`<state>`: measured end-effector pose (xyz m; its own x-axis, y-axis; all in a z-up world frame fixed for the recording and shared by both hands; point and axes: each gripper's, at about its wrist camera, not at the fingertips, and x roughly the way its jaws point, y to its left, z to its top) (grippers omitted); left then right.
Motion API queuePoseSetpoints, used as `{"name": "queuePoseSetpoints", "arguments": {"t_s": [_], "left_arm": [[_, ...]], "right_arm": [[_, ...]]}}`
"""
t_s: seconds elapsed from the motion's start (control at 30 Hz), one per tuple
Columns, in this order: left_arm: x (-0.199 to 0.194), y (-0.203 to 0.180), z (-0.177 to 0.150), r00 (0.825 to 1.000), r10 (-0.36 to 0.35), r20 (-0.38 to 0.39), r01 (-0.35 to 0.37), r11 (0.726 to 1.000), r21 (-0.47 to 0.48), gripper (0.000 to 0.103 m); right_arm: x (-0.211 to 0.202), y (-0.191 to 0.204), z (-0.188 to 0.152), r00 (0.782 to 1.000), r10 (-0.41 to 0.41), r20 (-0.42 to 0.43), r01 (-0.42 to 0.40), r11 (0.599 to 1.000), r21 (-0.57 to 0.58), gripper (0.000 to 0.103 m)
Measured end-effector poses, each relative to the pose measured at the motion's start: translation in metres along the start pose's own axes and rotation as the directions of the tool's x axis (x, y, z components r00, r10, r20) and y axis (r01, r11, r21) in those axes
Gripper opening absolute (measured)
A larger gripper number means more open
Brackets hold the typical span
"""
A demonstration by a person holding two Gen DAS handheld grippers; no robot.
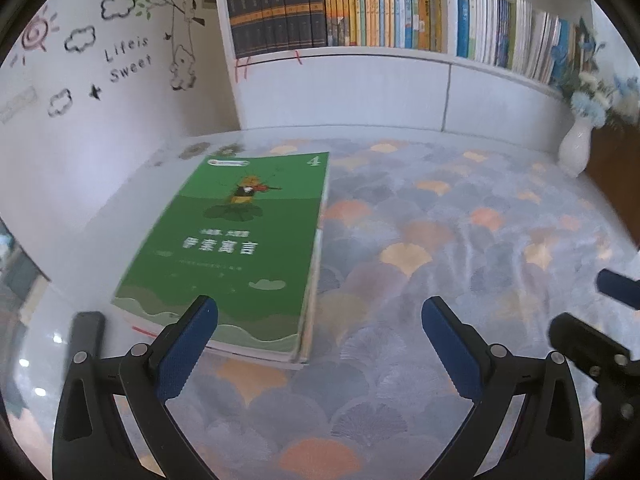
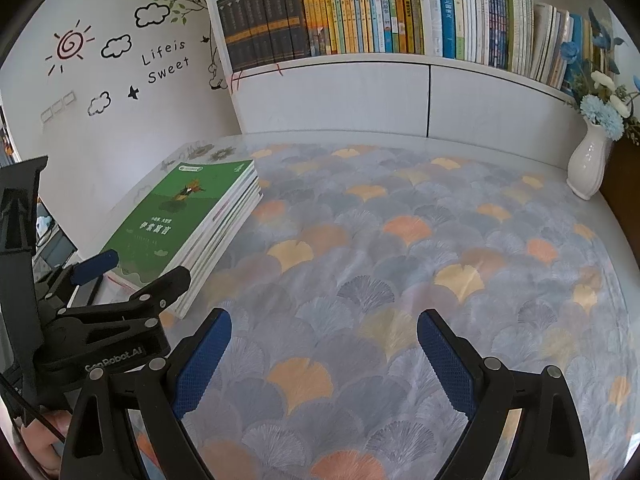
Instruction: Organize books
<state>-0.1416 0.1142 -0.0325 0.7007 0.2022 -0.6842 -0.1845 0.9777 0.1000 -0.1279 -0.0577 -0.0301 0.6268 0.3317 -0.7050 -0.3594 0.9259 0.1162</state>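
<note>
A stack of several books with a green-covered one (image 1: 240, 248) on top lies flat at the table's left side; the stack (image 2: 188, 220) also shows in the right wrist view. My left gripper (image 1: 320, 320) is open at the stack's near end, its left finger (image 1: 192, 344) over the green cover's near edge and nothing between the fingers. My right gripper (image 2: 324, 344) is open and empty over the patterned cloth, to the right of the stack. The left gripper (image 2: 136, 276) shows from the side in the right wrist view, the right gripper (image 1: 596, 308) at the left wrist view's right edge.
A white bookshelf (image 1: 360, 54) packed with upright books (image 2: 360, 16) stands behind the table. A white vase (image 2: 588, 160) with blue flowers stands at the far right. A dark flat object (image 1: 86, 332) lies left of the stack. The fan-patterned cloth (image 2: 400, 240) covers the table.
</note>
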Motion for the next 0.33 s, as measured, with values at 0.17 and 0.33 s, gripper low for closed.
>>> {"name": "queuePoseSetpoints", "arguments": {"t_s": [0.17,0.33], "left_arm": [[-0.005,-0.014,-0.002,0.99,0.137,0.028,-0.139,0.986,0.088,0.102],[-0.011,-0.013,-0.005,1.0,0.006,0.024,-0.007,0.999,0.05,0.102]], "right_arm": [[-0.003,0.0,-0.002,1.0,0.003,0.006,-0.003,1.0,0.003,0.093],[-0.007,-0.002,-0.002,1.0,0.01,0.019,-0.011,1.0,0.017,0.093]]}}
